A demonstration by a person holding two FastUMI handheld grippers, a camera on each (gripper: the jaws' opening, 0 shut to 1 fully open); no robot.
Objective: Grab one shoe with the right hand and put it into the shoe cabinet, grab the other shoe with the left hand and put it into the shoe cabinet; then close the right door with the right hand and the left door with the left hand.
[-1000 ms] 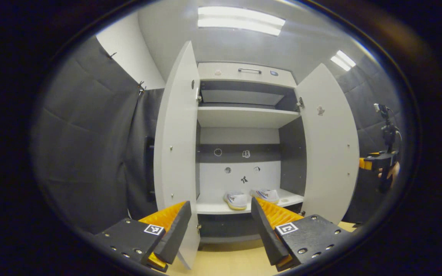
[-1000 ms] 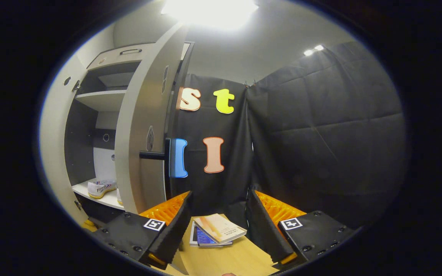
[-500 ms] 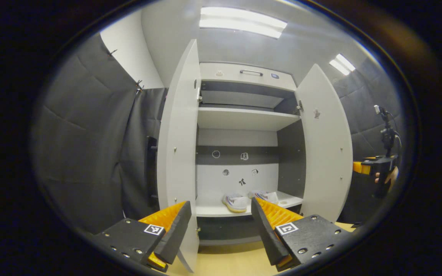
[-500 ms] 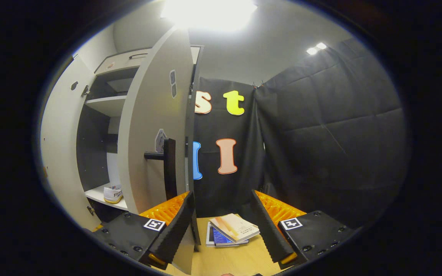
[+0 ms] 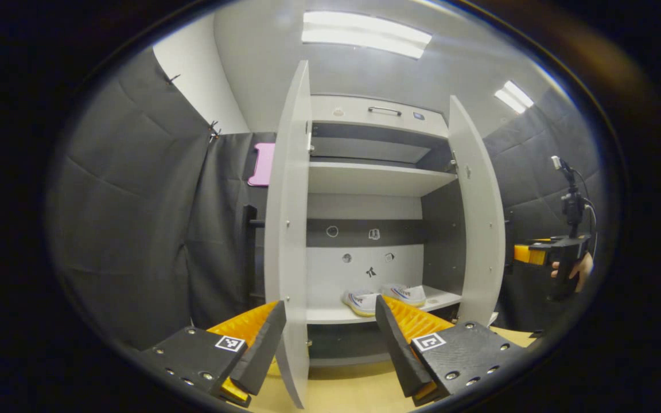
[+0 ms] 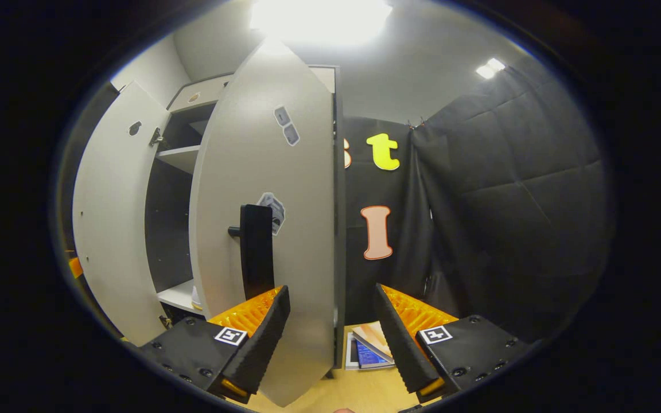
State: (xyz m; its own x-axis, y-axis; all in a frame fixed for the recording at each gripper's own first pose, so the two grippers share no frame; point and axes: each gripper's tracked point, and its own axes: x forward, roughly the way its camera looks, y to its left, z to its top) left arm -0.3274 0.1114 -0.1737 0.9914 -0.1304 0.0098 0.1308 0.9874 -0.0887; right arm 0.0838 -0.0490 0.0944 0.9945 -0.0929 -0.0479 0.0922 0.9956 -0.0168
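Both shoes sit on the low shelf of the cabinet ahead of my left gripper, so I judge I'm on the door-closing step. The right door stands just ahead of my right gripper, its handle above my left finger; next I should push it shut. The left door is edge-on between my left gripper's fingers. Both grippers are held level, jaws spread, holding nothing.
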